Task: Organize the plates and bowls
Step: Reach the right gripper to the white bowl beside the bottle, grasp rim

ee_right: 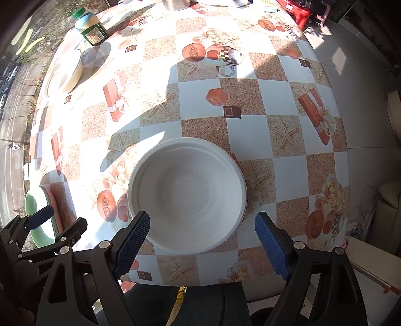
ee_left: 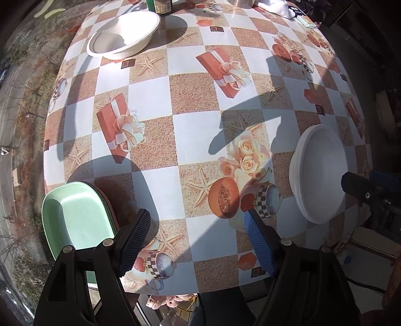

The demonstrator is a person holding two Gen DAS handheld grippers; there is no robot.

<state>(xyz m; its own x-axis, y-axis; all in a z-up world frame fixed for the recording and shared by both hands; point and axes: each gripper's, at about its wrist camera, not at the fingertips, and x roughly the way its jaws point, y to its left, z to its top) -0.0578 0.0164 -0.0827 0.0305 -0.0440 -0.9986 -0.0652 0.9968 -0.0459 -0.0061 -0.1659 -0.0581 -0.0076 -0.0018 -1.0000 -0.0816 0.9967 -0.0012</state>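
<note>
A stack of white bowls [ee_right: 188,195] sits near the table's front edge, just ahead of my open, empty right gripper [ee_right: 201,225]; it also shows at the right of the left wrist view [ee_left: 319,173]. A green plate on pink plates [ee_left: 75,218] lies at the front left, beside my open, empty left gripper [ee_left: 196,220]; it also shows in the right wrist view [ee_right: 41,215]. Another white bowl [ee_left: 124,32] stands at the far left, also seen in the right wrist view [ee_right: 66,71]. The right gripper's fingertip [ee_left: 356,184] touches nothing I can make out.
A green-capped jar [ee_right: 91,27] stands at the far left by the far bowl. A metal pot [ee_left: 241,2] and white cloth [ee_left: 278,7] lie at the far edge. The patterned tablecloth [ee_left: 190,130] covers the table; a red stool [ee_right: 298,11] stands beyond.
</note>
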